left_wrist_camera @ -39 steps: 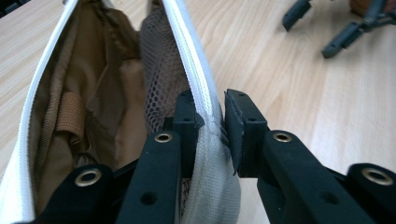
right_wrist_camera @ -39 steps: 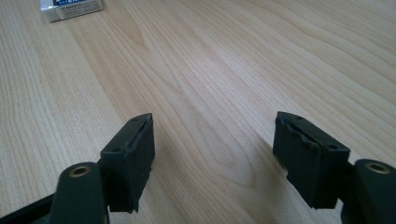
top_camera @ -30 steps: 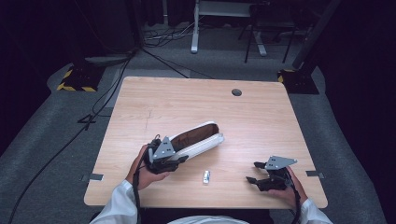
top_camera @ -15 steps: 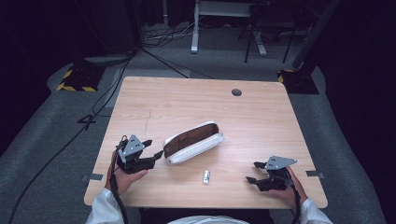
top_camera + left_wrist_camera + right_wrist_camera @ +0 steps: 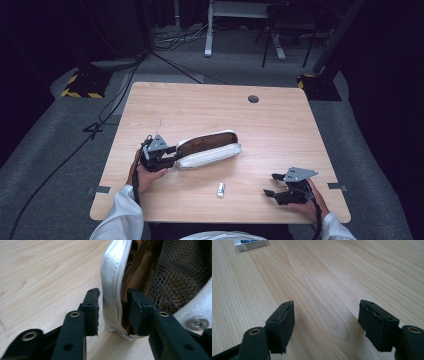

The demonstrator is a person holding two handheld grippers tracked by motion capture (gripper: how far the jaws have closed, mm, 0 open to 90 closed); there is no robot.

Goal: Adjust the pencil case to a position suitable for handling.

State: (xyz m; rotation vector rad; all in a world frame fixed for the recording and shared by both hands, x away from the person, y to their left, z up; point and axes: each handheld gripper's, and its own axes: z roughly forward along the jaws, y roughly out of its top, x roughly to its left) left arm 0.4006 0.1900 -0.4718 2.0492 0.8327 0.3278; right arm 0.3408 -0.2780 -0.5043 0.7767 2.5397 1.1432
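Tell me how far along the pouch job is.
Done: the white pouch lies unzipped, brown lining showing. In hand: the left gripper straddles its end wall, fingers just closing, a gap left on the outer side. Left: the small white eraser sits outside; the right gripper waits open.

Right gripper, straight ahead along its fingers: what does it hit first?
Bare table ahead of the open right gripper. The small white packet sits off to one side of that line, probably missed, though depth is unclear.
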